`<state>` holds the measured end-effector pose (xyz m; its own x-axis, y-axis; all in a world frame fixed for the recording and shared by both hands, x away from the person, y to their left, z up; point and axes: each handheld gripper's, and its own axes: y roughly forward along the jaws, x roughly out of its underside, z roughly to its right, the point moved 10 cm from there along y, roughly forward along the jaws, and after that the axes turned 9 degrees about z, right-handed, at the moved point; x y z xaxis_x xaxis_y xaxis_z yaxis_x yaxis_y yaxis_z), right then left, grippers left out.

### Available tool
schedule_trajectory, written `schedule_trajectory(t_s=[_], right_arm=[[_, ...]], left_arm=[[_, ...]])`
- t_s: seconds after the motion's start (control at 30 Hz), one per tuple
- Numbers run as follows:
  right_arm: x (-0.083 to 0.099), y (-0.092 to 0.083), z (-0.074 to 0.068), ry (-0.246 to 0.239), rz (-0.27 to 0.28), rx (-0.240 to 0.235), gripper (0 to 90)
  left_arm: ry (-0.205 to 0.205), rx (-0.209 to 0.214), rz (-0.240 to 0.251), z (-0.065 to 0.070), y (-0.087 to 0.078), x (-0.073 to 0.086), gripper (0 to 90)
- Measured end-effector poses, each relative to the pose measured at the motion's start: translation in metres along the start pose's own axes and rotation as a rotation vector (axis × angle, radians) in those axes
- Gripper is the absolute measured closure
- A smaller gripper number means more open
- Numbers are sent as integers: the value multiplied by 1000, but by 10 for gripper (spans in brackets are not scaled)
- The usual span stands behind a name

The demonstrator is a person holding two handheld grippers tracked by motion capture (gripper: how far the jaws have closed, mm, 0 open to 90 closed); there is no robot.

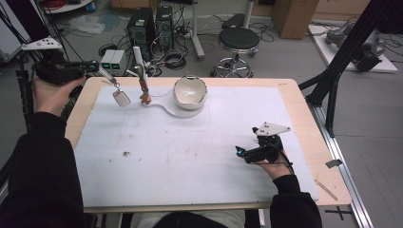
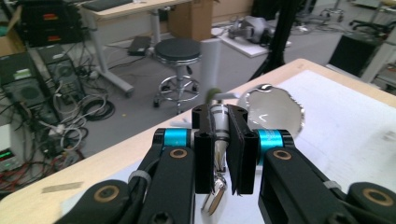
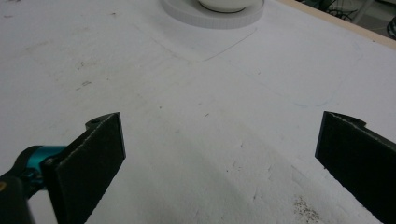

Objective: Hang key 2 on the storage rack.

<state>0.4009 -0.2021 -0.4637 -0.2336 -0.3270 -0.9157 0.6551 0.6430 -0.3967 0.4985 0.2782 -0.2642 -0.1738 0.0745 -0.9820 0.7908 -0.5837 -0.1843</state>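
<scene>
Left gripper [image 1: 92,65] clamps a metal spoon [image 1: 121,97] handle (bowl hanging down) left of the white bowl [image 1: 190,92]; right gripper [image 3: 219,154] gapes empty.

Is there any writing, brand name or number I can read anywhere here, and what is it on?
No text can be read in these pictures.
The small grey boxes on the floor: any front markings are too small to read.
The black computer towers: no badge legible.
The white bowl and the metal spoon in the left gripper: no print visible.
</scene>
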Motion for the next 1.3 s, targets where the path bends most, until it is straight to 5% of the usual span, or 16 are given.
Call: schedule_trajectory(t_s=[0.33,0.4,0.53,0.97,1.3], right_arm=[[-2,-6,-2,9,18,-11,6],[-3,-7,-1,18,27,-15,6],[-8,-11,1,41,66,-16,6],[-8,-15,5,73,98,-18,6],[-6,-13,5,75,88,-16,6]], left_arm=[[-2,-65,-31,-20,16,-15,821],[1,-88,-1,-23,19,-19,821],[-33,-95,47,-27,25,-22,823],[-48,-106,2,-38,52,-4,823],[-62,-90,35,-39,67,-2,824]])
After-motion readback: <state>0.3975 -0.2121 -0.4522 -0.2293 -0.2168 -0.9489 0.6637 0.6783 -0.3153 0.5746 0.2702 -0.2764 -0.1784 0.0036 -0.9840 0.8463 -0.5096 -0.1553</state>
